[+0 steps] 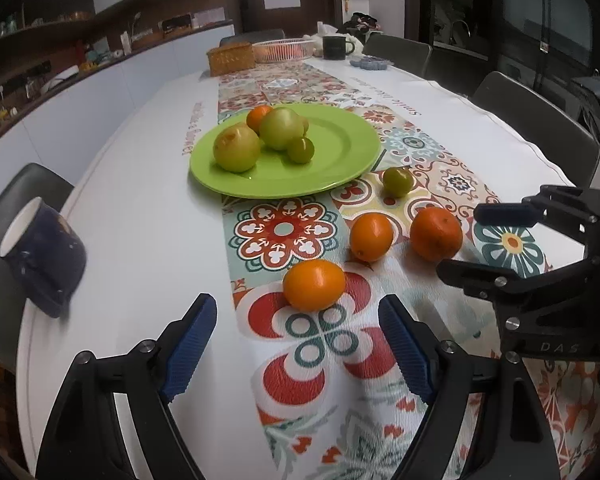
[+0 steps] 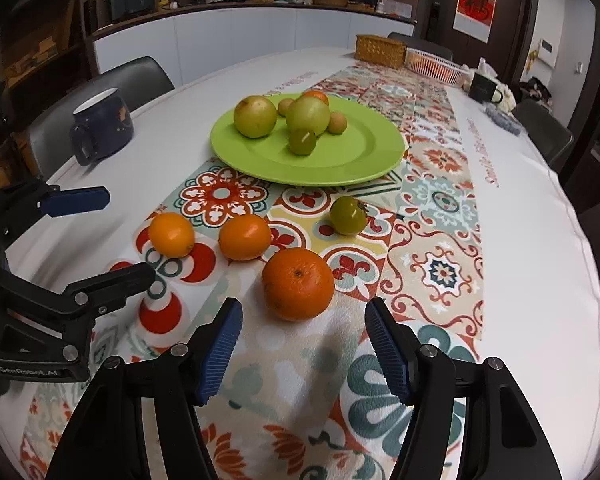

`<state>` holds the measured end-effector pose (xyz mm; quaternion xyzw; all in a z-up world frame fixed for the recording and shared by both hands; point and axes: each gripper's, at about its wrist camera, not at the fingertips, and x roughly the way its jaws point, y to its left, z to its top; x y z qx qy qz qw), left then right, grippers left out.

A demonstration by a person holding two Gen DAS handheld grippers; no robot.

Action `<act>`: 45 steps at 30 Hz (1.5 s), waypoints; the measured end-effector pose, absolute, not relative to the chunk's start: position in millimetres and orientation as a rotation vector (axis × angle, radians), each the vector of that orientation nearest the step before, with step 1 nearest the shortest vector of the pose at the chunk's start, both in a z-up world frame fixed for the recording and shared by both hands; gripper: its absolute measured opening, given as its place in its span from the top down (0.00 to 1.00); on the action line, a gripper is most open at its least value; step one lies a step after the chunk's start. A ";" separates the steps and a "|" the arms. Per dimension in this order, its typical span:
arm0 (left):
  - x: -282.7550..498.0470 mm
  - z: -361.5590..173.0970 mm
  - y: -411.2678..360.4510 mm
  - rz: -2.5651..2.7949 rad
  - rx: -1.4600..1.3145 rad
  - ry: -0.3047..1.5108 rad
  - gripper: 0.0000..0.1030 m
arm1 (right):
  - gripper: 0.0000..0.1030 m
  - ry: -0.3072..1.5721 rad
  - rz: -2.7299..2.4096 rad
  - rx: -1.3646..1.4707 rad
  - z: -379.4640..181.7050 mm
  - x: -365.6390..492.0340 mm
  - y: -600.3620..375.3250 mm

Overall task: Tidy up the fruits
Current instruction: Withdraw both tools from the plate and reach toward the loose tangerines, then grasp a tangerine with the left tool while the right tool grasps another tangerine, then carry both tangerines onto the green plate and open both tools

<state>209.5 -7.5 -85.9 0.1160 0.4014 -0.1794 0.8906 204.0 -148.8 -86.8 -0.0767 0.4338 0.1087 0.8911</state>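
Note:
A green plate (image 1: 340,148) (image 2: 360,152) holds several green fruits and an orange one. On the patterned runner in front of it lie a small green fruit (image 1: 397,181) (image 2: 348,215), two small oranges (image 1: 314,285) (image 1: 371,237) and a bigger orange (image 1: 436,233) (image 2: 298,283). My left gripper (image 1: 298,312) is open and empty, just short of the nearest small orange. My right gripper (image 2: 304,314) is open and empty, with the big orange at its fingertips. Each gripper shows in the other's view: the right one (image 1: 456,240), the left one (image 2: 128,236).
A dark blue mug (image 1: 44,256) (image 2: 102,124) stands on the white table left of the plate. At the far end are a wicker basket (image 1: 231,58), a white basket (image 1: 284,50) and a dark mug (image 1: 334,47). Chairs ring the table.

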 end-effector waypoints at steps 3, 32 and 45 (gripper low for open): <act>217.4 -91.3 -10.7 -0.377 0.227 0.853 0.26 | 0.41 0.910 0.233 -0.154 -90.9 209.6 -148.6; 227.7 -95.9 -17.0 -0.380 0.154 0.920 0.63 | 0.59 0.913 0.249 -0.102 -86.2 214.3 -150.1; 199.5 -50.4 -18.2 -0.344 0.157 0.831 0.63 | 0.59 0.803 0.262 -0.103 -40.5 187.1 -154.3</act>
